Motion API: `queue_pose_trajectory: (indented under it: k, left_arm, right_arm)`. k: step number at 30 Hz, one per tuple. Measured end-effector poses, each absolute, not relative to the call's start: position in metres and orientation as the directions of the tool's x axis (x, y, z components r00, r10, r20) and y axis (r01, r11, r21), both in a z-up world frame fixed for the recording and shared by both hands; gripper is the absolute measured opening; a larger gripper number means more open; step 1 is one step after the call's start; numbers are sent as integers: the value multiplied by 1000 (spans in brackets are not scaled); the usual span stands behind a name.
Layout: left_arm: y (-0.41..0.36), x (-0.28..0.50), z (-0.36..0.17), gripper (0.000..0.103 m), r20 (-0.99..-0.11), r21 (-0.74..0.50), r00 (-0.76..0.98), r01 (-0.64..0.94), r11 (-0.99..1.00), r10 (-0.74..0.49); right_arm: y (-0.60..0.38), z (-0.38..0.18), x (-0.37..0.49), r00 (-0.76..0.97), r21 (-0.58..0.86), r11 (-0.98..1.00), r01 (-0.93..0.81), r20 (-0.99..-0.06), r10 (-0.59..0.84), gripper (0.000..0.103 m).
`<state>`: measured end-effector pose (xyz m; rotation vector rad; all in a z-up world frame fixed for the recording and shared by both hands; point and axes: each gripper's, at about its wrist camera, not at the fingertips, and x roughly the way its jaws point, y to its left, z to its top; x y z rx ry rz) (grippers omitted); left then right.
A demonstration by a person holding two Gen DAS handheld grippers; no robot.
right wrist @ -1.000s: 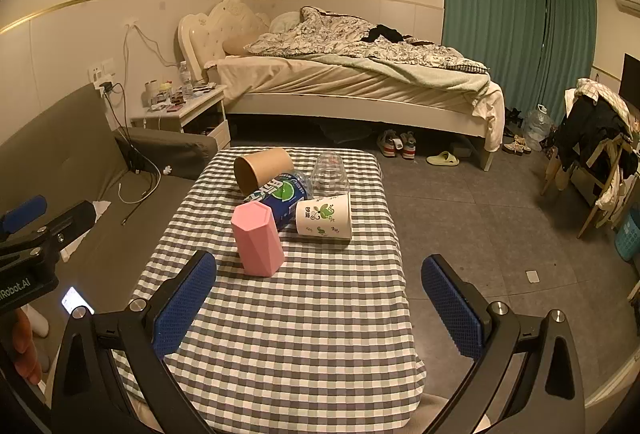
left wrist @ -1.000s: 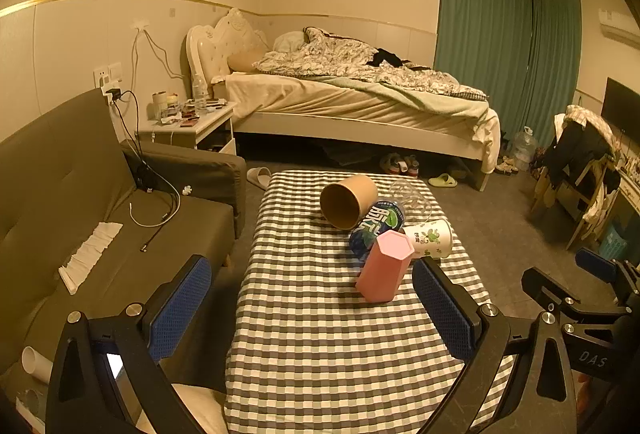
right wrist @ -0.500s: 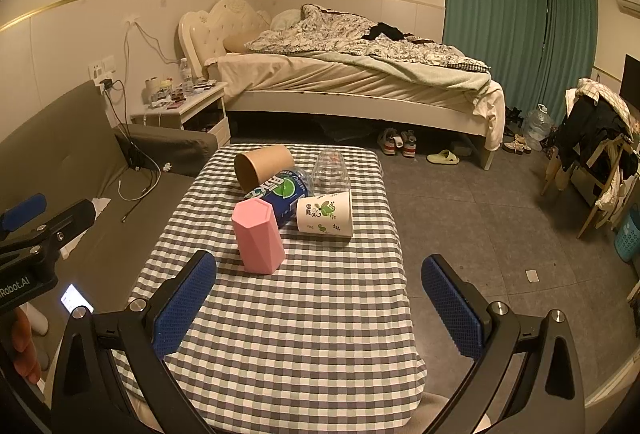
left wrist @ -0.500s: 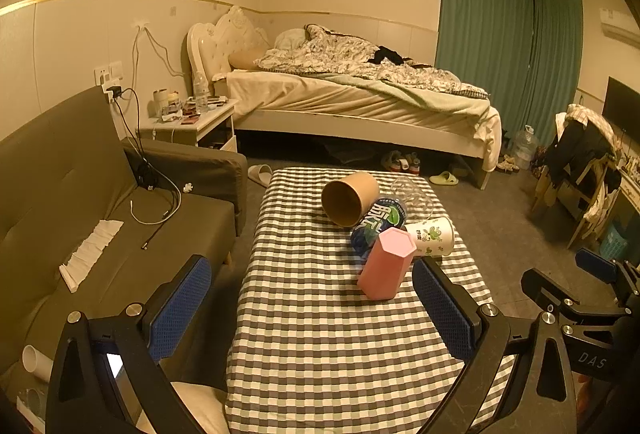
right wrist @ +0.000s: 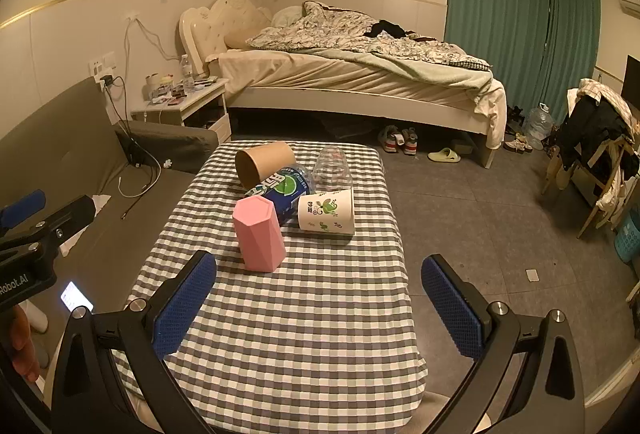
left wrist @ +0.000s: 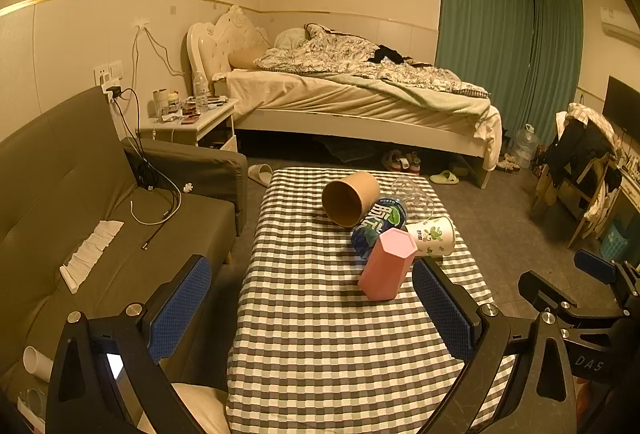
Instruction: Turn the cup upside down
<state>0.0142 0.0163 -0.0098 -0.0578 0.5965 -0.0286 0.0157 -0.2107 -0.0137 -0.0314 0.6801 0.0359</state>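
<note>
Right now both tools hang above the near end of a table point(right wrist: 320, 314) covered in a grey-and-white checked cloth. The left gripper point(left wrist: 312, 310) has its blue-padded fingers spread wide with nothing between them, and the right gripper point(right wrist: 320, 304) is likewise wide apart and holds nothing.

On the far half of the table sits a tight cluster of cups. The pink cup point(right wrist: 259, 234) point(left wrist: 385, 264), a faceted hexagonal one, stands nearest, its closed end on top, clear of both grippers. Just behind it lies a blue cup point(right wrist: 282, 191) point(left wrist: 378, 226) on its side, printed with white characters and a green patch, touching or nearly touching the pink one. To the right of that lies a white paper cup point(right wrist: 327, 211) point(left wrist: 432, 236) with green leaf prints, also on its side. Farther back and to the left, a brown paper cup point(right wrist: 264, 161) point(left wrist: 350, 197) lies tipped over with its open mouth towards the cameras. A clear plastic cup point(right wrist: 332, 167) point(left wrist: 412, 191) stands at the far right of the group, apparently mouth down.

Left of the table runs a grey sofa point(left wrist: 80, 193) with cables on its seat. Across the far side of the room stands an unmade bed point(right wrist: 360, 73), with green curtains point(right wrist: 496, 1) to its right.
</note>
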Motion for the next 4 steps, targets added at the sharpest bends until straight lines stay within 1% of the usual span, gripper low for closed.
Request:
queue_pose_trajectory:
  k: [4]
  left_arm:
    - [20,13,-10,103,-556,-65,830,2,998,-38]
  right_arm:
    - [-210,-14,17,776,-19,999,-46,-630,24,103]
